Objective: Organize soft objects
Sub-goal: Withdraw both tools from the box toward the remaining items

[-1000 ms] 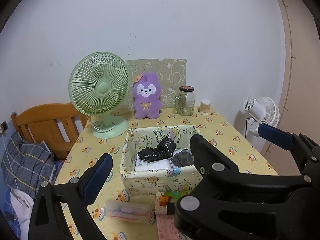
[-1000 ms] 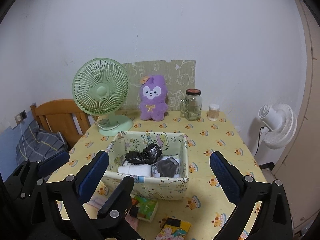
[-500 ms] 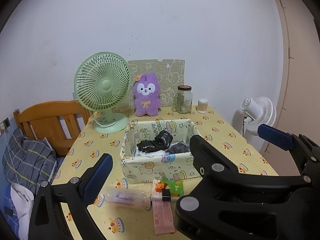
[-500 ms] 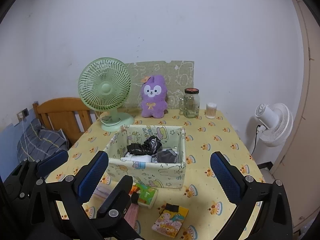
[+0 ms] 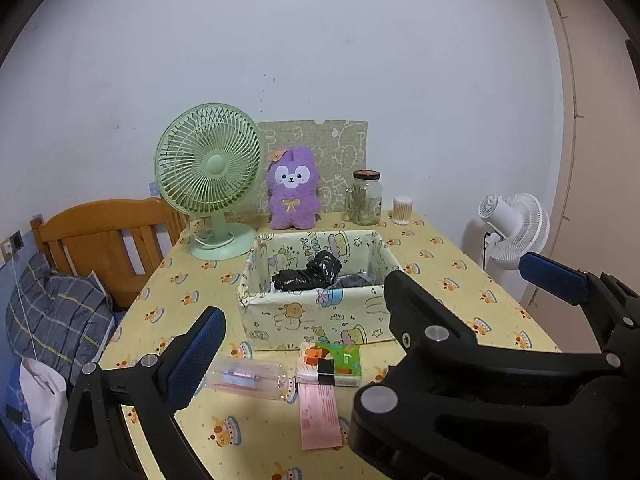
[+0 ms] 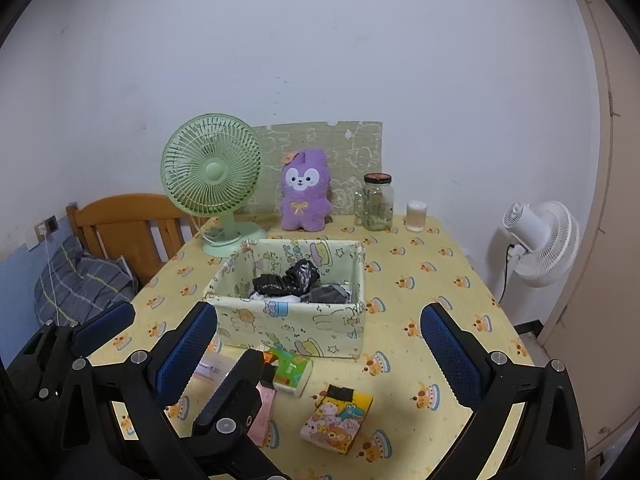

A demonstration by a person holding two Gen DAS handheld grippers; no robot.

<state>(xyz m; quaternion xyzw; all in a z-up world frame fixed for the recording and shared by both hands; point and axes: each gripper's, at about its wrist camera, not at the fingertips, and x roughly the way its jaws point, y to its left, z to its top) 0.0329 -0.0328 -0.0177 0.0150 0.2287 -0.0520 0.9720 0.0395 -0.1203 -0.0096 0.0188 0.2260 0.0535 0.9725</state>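
Tongs, left (image 5: 372, 320): I hold them raised above the near edge of the worktop (image 5: 448, 264), aimed at the far wall; jaws spread wide, nothing between them
Tongs, right (image 6: 316, 344): level beside my left pair, aimed the same way; jaws wide apart, empty
Fabric bin (image 6: 292, 320): mid-worktop, upright, open top, long axis running left to right across my view
Black bundle (image 6: 286, 280): crumpled, lying inside the bin, long axis left to right; grey cloth (image 6: 326, 294) just beside it on the right
Plush toy (image 6: 305, 190): purple, upright at the far edge, facing me, between green fan (image 6: 214, 176) and glass jar (image 6: 378, 202)
Tissue packs: green one (image 6: 292, 370) touching the bin's near side; cartoon one (image 6: 338, 416) nearer me, lying flat, tilted
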